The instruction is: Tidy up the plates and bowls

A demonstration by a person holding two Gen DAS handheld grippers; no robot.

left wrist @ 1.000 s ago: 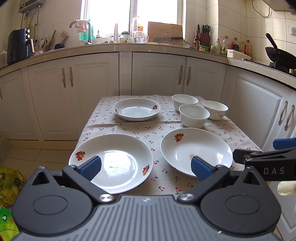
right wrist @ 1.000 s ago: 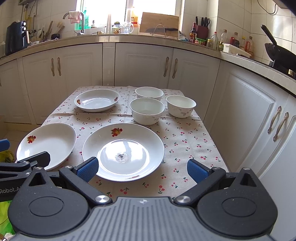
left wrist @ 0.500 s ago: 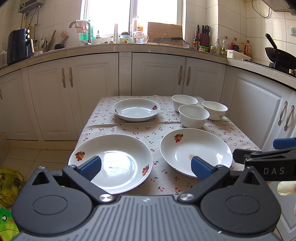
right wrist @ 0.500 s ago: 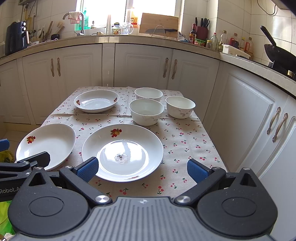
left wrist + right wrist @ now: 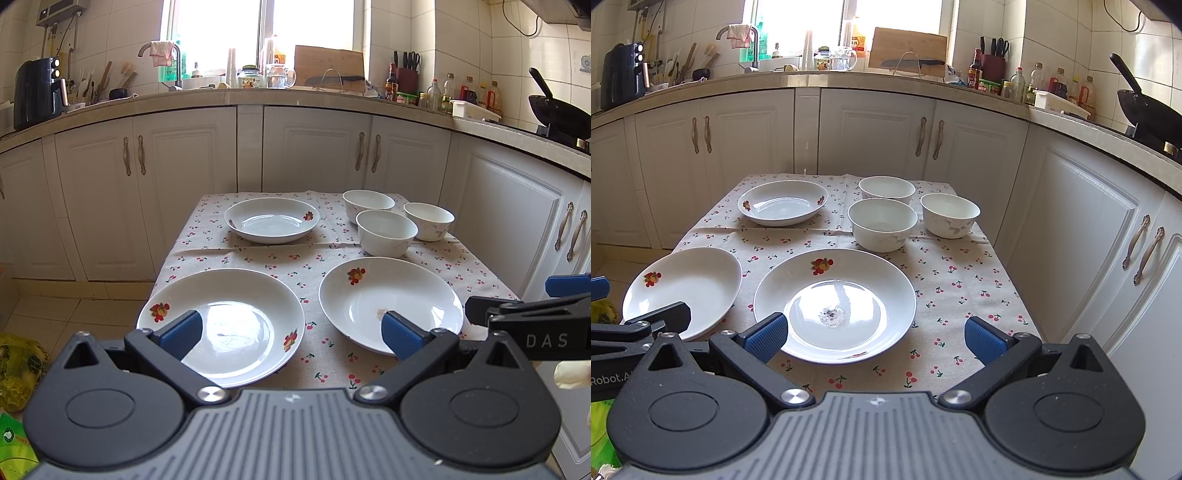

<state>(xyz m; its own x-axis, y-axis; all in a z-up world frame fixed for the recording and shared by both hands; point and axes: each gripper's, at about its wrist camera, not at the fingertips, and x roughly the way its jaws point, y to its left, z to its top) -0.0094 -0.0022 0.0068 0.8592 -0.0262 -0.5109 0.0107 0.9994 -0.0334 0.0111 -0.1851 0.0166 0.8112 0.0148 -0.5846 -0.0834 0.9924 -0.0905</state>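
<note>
While three plates [image 5: 221, 325] and three bowls [image 5: 386, 232] are sitting ahead of the jaws on the tablecloth [image 5: 953, 295], I am holding the left gripper [image 5: 291, 334] and right gripper [image 5: 875, 334] spread wide, gripping nothing.

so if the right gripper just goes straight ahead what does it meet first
Likely the near right plate, lying ahead of the open right gripper. Height above it is unclear, so it might pass over toward the nearest bowl.
</note>
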